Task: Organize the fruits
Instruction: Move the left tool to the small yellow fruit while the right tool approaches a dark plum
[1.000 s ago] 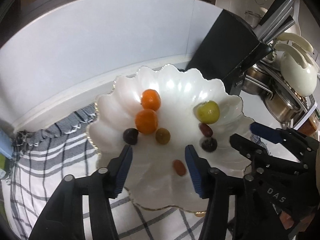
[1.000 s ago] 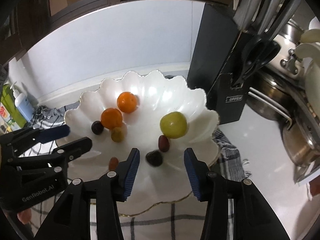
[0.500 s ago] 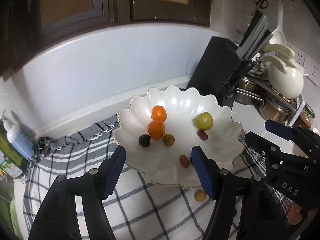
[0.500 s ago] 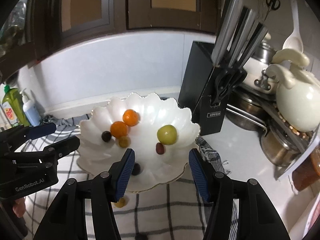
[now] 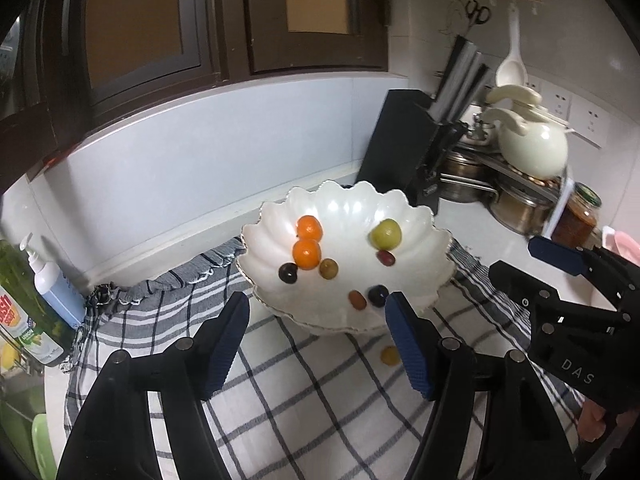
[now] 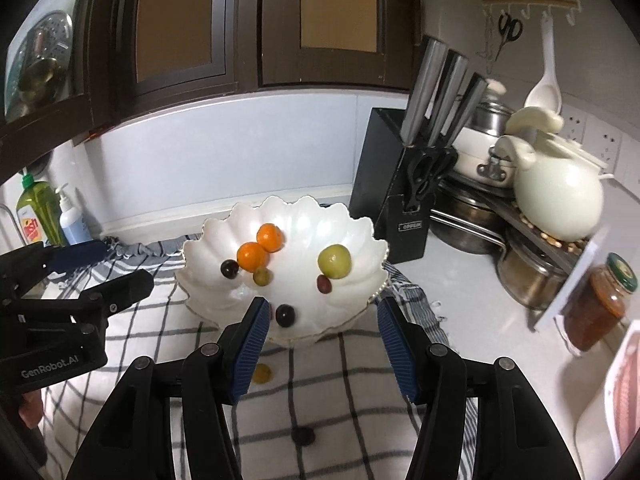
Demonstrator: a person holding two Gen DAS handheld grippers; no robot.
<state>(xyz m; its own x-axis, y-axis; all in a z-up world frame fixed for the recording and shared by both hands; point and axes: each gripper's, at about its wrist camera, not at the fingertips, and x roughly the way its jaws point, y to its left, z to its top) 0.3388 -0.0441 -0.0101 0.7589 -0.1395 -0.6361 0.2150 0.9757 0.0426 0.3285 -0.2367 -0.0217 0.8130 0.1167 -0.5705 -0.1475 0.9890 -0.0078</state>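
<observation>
Here, both grippers hang back from the scalloped white bowl (image 5: 436, 240), pointing down at it over the checked cloth (image 5: 320, 400).

Left to right in the left wrist view: left gripper (image 5: 318, 338), jaws open and empty, having just widened. Beyond the left jaw: a dark grape (image 5: 288, 273), two mandarins (image 5: 307, 254) touching each other, an olive-green grape (image 5: 329, 269). Just ahead of the right jaw tip, inside the bowl: a reddish grape (image 5: 357, 300) and a dark one (image 5: 378, 295), side by side. Further on, a green plum-like fruit (image 5: 385, 233) with a red grape (image 5: 386, 257) just below it. On the cloth, outside the bowl and just inside the right jaw: one stray yellow fruit (image 5: 390, 356). The right gripper (image 5: 520, 260) shows at far right.

Right wrist view: right gripper (image 6: 320, 342) open, nothing between the pads; jaws lately eased apart slightly. Same yellow stray (image 6: 262, 374) peeks beside its left jaw. A small dark object (image 6: 303, 436) sits on the cloth between the jaws, close in; grape or not, cannot tell.

Judgement: strays outside the bowl are the work left. To do it well:
- take the yellow one first, with whichever gripper sits squarer to it
- come down with pads straddling it, clear of the bowl rim
- close gently; soft round fruit will roll or bruise
- watch the cloth does not bunch into the pinch
- release low inside the bowl, in a bare patch, so nothing already there gets knocked out.
</observation>
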